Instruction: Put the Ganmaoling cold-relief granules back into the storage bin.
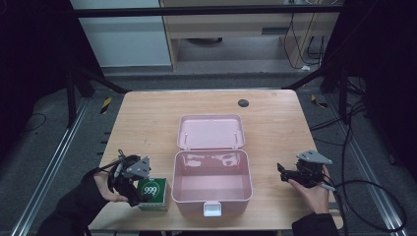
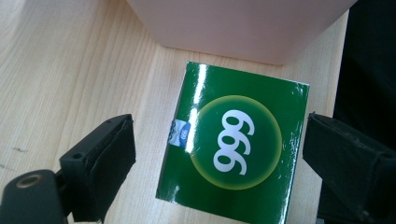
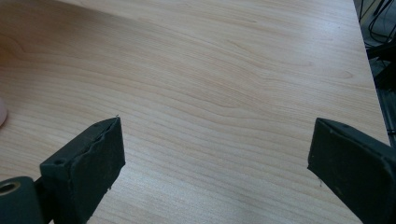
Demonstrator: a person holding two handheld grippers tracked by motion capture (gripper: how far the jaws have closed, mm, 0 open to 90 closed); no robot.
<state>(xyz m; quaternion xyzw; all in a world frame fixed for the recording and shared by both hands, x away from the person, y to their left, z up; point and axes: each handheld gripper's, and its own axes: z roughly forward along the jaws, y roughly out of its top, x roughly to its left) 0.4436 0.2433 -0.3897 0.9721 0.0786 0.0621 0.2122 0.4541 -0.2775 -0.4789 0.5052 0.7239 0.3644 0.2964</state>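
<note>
Right, high view first: the left gripper (image 1: 140, 189) is held low at the near-left part of the wooden table (image 1: 147, 118), directly over a green box (image 1: 153, 194) marked 999, which lies flat just beside the front-left corner of the pink case (image 1: 212, 189). The case stands open at the table's centre, its lid (image 1: 210, 131) laid back behind it, a white latch (image 1: 212, 209) seen at its near wall. The right gripper (image 1: 281, 172) is held near the table's right side, well apart from the case, jaws pointed toward it; a cable is seen trailing off to the right. On to the left gripper view: the green box (image 2: 236, 144) is seen betw. the two black jaws, top face up, w/ the white 999 in a yellow-green ring and a small blue-white tab at its left edge. The jaws are spread wide; the left one is clear of the box w/ bare wood betw. them, the right one sits at the box's right edge, and whether it touches can't be told. So, nothing is gripped. The pink case wall (image 2: 233, 28) is seen just beyond the box, a strip of wood betw. them. Right gripper view now: the right gripper (image 3: 212, 149) is held w/ jaws spread wide over bare table (image 3: 210, 70), nothing betw. them.
</note>
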